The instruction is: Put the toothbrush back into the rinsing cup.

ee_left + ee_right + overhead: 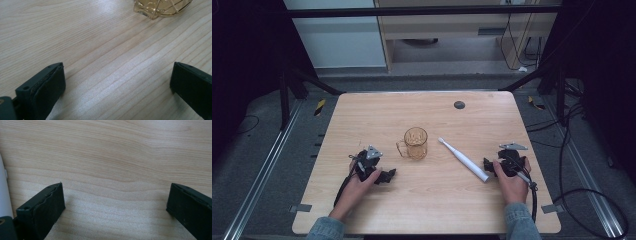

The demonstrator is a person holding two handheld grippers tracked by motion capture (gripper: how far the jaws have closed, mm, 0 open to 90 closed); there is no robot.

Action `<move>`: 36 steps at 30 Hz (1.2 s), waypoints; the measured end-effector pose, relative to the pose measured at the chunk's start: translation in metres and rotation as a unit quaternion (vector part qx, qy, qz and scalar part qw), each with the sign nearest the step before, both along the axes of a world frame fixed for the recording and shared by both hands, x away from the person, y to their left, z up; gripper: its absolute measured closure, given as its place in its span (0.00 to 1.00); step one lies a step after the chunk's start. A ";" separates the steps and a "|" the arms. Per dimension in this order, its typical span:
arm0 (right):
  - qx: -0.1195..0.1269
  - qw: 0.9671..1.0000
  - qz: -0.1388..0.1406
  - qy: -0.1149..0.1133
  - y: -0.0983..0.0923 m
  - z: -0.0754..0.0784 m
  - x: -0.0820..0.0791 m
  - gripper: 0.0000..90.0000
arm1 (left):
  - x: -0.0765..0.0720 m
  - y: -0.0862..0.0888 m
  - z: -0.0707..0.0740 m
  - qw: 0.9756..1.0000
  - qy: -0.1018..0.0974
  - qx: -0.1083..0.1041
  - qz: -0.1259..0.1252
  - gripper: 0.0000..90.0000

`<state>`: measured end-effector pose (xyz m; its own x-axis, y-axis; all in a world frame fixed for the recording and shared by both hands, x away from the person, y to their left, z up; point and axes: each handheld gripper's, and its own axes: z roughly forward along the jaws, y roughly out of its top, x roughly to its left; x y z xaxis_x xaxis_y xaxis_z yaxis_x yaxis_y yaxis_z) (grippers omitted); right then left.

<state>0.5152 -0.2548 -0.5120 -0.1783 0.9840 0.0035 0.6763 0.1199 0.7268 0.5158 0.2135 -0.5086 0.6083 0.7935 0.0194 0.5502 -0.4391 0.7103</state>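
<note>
The right gripper (488, 165), jaws spread and empty, rests just beside the base of a white plastic electric toothbrush (463, 159) that slants away toward an amber glass mug (415, 143).

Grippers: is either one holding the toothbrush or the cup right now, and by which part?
Nothing is held. The left gripper and right gripper both stand open over bare table. The toothbrush lies beside the right one; the cup stands apart.
</note>
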 end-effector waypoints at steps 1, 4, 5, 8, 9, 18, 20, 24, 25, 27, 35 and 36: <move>-0.001 1.000 0.000 0.000 0.000 0.000 0.000 0.02 | 0.000 0.000 0.000 1.000 0.000 0.000 0.000 0.00; -0.002 1.000 -0.001 0.000 0.000 0.000 0.000 0.02 | 0.000 0.000 0.000 1.000 0.000 0.000 0.000 0.00; -0.003 1.000 0.000 -0.001 0.000 0.000 -0.001 0.02 | 0.000 0.000 0.000 1.000 0.000 0.000 0.000 0.00; -0.002 1.000 0.004 -0.001 0.000 0.000 -0.002 0.03 | 0.000 0.000 0.000 1.000 0.000 0.000 0.000 0.00; -0.001 1.000 0.005 -0.001 0.000 0.000 -0.002 0.04 | 0.000 0.000 0.000 1.000 0.000 0.000 0.000 0.00; 0.000 0.999 0.024 -0.024 0.003 0.010 -0.012 0.14 | 0.000 0.000 0.000 1.000 0.000 0.000 0.000 0.00; -0.015 0.999 0.023 -0.046 0.006 0.021 -0.016 0.15 | 0.000 0.000 0.000 1.000 0.000 0.000 0.000 0.00; -0.019 0.997 0.035 -0.066 0.012 0.040 -0.024 0.16 | 0.000 0.000 0.000 1.000 0.000 0.000 0.000 0.00; -0.019 0.997 0.035 -0.066 0.012 0.040 -0.024 0.16 | 0.000 0.000 0.000 1.000 0.000 0.000 0.000 0.00; -0.022 0.996 0.048 -0.072 0.017 0.046 -0.027 0.18 | 0.000 0.000 0.000 1.000 0.000 0.000 0.000 0.00; -0.045 0.991 0.113 -0.055 0.057 0.069 -0.035 0.27 | 0.000 0.000 0.000 1.000 0.000 0.000 0.000 0.00; -0.051 0.990 0.120 -0.054 0.062 0.071 -0.035 0.28 | 0.000 0.000 0.000 1.000 0.000 0.000 0.000 0.00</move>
<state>0.4799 -0.1928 -0.4405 -0.4005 0.9078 -0.1245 0.5390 0.3433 0.7692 0.5158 0.2135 -0.5085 0.6080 0.7937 0.0194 0.5505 -0.4391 0.7100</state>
